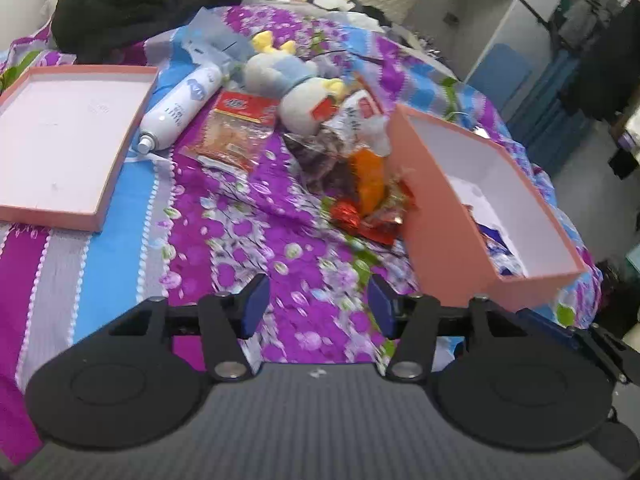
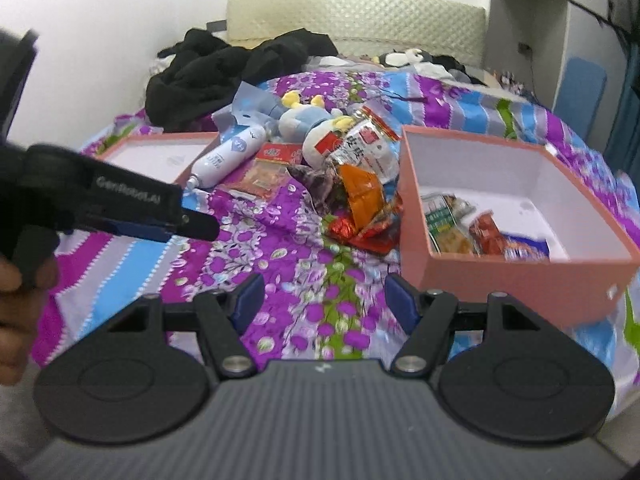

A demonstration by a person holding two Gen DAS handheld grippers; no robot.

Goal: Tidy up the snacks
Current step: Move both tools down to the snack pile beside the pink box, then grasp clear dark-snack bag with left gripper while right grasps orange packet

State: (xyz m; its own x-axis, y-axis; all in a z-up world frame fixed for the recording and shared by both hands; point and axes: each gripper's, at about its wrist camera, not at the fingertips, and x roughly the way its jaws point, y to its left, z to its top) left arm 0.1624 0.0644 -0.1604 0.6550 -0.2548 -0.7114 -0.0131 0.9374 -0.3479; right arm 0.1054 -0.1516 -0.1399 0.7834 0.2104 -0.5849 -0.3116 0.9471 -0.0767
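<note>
A pink box [image 1: 444,216] [image 2: 516,276] stands open on the bed at the right, with several snack packets [image 2: 472,232] inside. Loose snacks lie in a pile left of it: an orange packet [image 1: 370,178] [image 2: 362,196], red wrappers [image 1: 360,220] [image 2: 356,232], a clear bag with white label [image 2: 368,148], and a red-topped packet [image 1: 236,128] [image 2: 268,172]. My left gripper [image 1: 318,306] is open and empty above the quilt, short of the pile; it shows from the side in the right wrist view [image 2: 188,226]. My right gripper [image 2: 324,300] is open and empty.
The pink box lid [image 1: 60,140] [image 2: 156,156] lies upturned at the left. A white spray bottle [image 1: 180,110] [image 2: 228,156] and a plush toy [image 1: 296,88] [image 2: 316,128] lie behind the snacks. Black clothing [image 1: 140,0] [image 2: 224,68] is heaped near the headboard.
</note>
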